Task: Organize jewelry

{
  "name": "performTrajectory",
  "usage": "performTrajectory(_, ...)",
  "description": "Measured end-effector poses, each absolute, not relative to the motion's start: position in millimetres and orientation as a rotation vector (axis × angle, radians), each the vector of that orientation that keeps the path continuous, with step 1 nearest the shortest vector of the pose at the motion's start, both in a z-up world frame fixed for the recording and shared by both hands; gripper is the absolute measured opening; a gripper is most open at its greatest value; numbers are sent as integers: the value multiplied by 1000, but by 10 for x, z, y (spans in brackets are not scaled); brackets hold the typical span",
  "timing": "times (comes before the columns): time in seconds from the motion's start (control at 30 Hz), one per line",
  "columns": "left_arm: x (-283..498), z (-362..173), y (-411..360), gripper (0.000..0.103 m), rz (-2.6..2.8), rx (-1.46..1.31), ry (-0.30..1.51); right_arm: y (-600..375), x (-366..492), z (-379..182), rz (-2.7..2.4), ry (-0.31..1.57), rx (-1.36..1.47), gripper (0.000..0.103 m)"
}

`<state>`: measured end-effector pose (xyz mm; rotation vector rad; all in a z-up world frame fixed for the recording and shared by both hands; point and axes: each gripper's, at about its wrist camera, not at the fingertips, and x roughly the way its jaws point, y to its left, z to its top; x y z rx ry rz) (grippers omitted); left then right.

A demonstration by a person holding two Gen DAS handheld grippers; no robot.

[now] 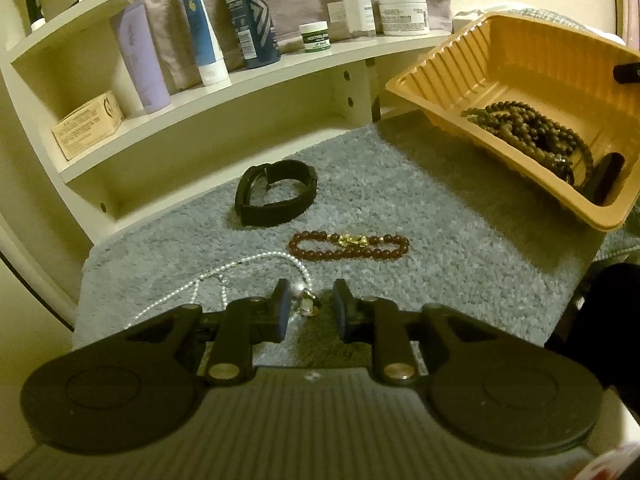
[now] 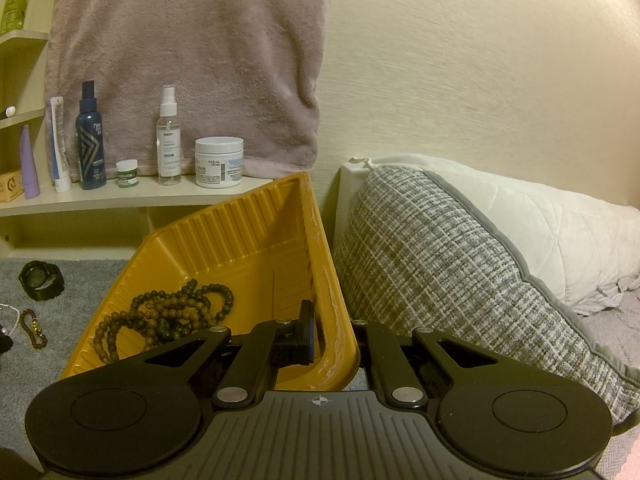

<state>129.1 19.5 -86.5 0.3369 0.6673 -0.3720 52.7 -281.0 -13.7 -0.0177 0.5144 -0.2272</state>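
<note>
Right gripper: fingers clamp yellow tray wall, tray tilted. Left gripper: fingers apart; red bead bracelet at 12 o'clock.

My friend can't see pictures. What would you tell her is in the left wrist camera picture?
The open left gripper hovers over a pearl necklace on a grey rug. Farther along lie a red bead bracelet and a black watch. At right, a tilted yellow tray holds brown beads.
</note>
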Motion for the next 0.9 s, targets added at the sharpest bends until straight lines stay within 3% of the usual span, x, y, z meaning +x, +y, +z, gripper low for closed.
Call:
performTrajectory(0.07, 1277, -861, 222, 21, -377, 331, 672, -2814, 527, -137, -227, 514, -18, 6)
performTrajectory(0.23, 1262, -865, 299, 8, -389, 313, 676, -2805, 531, -136, -227, 514, -18, 6)
performTrajectory(0.53, 1217, -741, 296, 7, -403, 348, 603, -2806, 536, -135, -228, 514, -19, 6)
performTrajectory(0.67, 1246, -730, 292, 7, -403, 390, 622, -2814, 535, -135, -227, 513, -20, 6)
performTrajectory(0.8, 1273, -800, 321, 20, -383, 413, 660, -2810, 537, -135, -227, 514, -20, 6)
performTrajectory(0.9, 1262, -822, 360, 21, -349, 416, 652, -2810, 536, -135, -228, 514, -20, 6)
